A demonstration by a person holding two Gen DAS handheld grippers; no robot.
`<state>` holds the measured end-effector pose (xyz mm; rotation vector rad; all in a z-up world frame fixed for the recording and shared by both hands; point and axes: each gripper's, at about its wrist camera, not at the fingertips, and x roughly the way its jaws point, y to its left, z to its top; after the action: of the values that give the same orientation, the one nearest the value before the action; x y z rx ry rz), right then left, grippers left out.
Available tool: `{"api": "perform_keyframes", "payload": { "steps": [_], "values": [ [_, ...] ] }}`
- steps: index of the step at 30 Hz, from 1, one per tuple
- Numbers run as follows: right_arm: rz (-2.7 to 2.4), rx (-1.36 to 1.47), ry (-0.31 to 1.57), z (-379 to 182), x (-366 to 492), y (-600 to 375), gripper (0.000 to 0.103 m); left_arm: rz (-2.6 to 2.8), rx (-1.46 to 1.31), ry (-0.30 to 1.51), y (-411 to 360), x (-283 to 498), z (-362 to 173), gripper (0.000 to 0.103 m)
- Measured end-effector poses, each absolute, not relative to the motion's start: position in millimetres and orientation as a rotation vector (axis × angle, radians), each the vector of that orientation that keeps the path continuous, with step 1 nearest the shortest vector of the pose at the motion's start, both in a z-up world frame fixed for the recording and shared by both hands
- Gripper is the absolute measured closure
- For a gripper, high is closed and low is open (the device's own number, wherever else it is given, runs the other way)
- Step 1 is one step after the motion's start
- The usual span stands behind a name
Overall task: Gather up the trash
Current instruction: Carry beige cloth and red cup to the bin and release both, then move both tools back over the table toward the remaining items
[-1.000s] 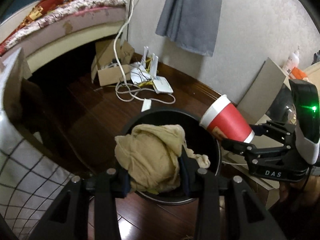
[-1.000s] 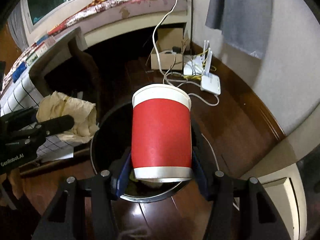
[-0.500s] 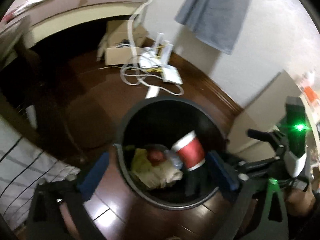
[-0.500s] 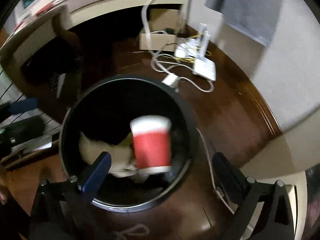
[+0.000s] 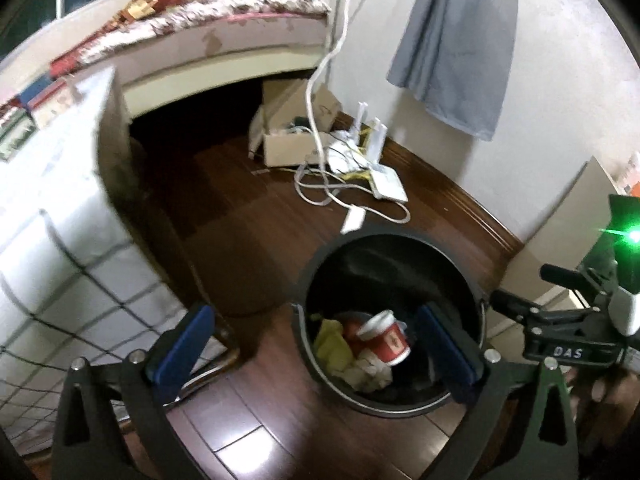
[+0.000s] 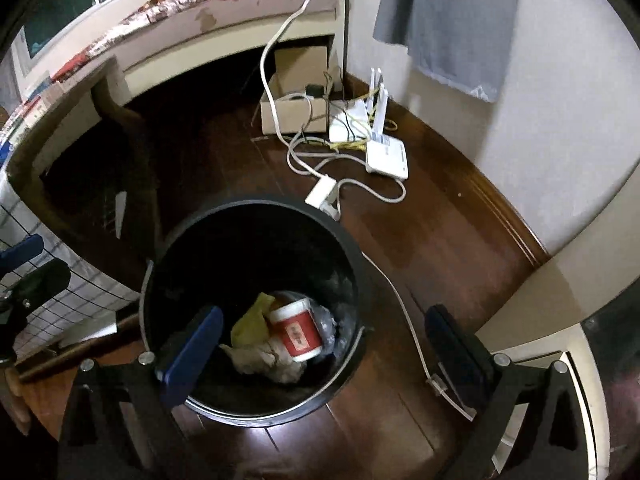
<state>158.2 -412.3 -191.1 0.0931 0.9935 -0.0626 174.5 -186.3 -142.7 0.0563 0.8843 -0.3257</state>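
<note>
Both items dropped since a second ago: cup (image 6: 295, 328) and rag (image 6: 266, 360) now lie in bin (image 6: 256, 216), lower centre. Left tongs (image 5: 316, 346) and right tongs (image 6: 326, 354) released, empty. Risk: cable (image 6: 404, 312) beside the rim could snag a tong.

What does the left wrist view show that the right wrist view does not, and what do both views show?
Only the left wrist view shows the right gripper from the side, with its green light, and both fingers of the open left gripper.

Only the right wrist view shows both fingers of the open right gripper and the thin cable on the floor beside the bin.

Both show the black bin holding the red cup and crumpled paper, plus the cardboard box.
</note>
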Motion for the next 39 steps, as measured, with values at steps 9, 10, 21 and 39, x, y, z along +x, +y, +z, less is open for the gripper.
{"api": "perform_keyframes", "payload": {
  "steps": [9, 10, 21, 39],
  "values": [
    [-0.032, 0.099, 0.908, -157.0, 153.8, -394.3, 0.001, -0.294, 0.051, 0.807, -166.9, 160.0, -110.7, 0.001],
    [-0.029, 0.098, 0.897, -154.1, 153.6, -392.2, 0.001, -0.292, 0.051, 0.802, -164.9, 158.9, -108.4, 0.001],
    [0.053, 0.079, 0.81, -126.4, 164.3, -351.4, 0.001, -0.229, 0.039, 0.733, -127.7, 154.8, -80.1, 0.001],
    [0.341, -0.032, 0.628, -59.4, 189.3, -203.3, 0.001, 0.023, -0.026, 0.641, 16.6, 152.0, -51.9, 0.001]
  ]
}}
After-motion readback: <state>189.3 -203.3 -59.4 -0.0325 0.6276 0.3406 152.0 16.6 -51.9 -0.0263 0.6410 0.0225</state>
